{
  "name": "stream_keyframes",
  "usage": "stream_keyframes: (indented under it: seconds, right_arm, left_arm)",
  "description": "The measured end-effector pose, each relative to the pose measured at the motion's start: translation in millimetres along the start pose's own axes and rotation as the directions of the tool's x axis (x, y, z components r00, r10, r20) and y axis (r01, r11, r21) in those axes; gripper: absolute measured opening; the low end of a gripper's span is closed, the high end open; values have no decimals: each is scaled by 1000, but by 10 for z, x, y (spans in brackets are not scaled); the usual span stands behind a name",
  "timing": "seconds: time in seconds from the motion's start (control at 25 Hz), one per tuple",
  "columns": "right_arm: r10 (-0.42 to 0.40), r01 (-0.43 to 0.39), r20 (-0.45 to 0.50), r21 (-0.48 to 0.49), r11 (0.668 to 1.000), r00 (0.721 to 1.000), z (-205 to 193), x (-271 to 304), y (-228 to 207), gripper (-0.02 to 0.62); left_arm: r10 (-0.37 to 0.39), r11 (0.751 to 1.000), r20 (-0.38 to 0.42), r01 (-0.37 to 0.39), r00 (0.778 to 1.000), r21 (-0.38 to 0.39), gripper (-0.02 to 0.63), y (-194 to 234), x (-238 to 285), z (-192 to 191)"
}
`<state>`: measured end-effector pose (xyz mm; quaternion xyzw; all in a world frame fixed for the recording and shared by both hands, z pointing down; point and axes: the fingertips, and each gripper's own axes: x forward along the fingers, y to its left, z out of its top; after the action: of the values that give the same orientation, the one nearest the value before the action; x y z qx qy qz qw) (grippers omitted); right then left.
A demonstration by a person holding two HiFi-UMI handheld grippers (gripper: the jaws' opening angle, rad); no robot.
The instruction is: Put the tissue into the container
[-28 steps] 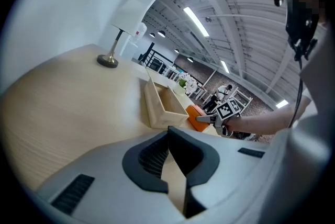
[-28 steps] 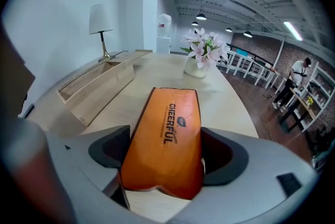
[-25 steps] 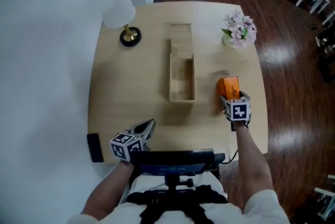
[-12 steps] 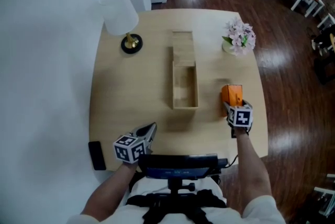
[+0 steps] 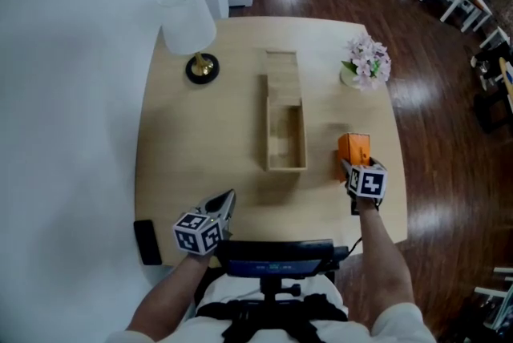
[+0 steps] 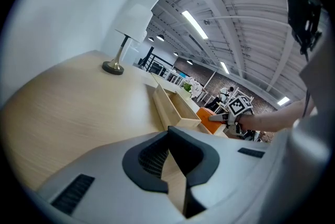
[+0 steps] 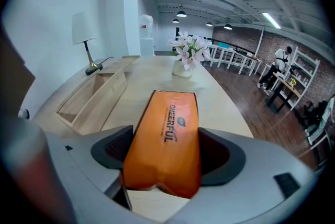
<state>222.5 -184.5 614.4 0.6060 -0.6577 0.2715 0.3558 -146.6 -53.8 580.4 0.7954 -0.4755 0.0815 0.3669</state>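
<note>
An orange tissue pack (image 5: 353, 149) lies on the round wooden table (image 5: 200, 149), right of a long open wooden container (image 5: 286, 166). My right gripper (image 5: 353, 167) is shut on the pack's near end. In the right gripper view the tissue pack (image 7: 166, 139) fills the space between the jaws of the right gripper (image 7: 165, 135), with the container (image 7: 91, 100) ahead to the left. My left gripper (image 5: 227, 199) rests at the table's near left edge, shut with nothing in it. The left gripper view looks past the left gripper (image 6: 168, 133) to the container (image 6: 172, 108) and the pack (image 6: 207, 115).
A white-shaded lamp (image 5: 186, 21) stands at the far left of the table. A vase of pink flowers (image 5: 366, 62) is at the far right. A small black object (image 5: 147, 241) sits by the near left edge. A black chair back (image 5: 276, 253) is at the near edge.
The head view has shifted slightly. Both grippers and the tissue pack keep the same places on the table.
</note>
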Motion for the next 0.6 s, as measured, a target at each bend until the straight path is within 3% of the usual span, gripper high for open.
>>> stream_keyframes:
  seconds: [0.28,0.6]
  right_arm:
    - [73,-77,110,29,997,991,660,-206,618,396]
    - [151,-154,138,16,988,979,1057,-180,1517,396]
  left_arm:
    - [3,1000,18,-3,1000,24,-12,-9,-35,49]
    - [-2,1000,28,1,1000,23,-12,-1,-150,65]
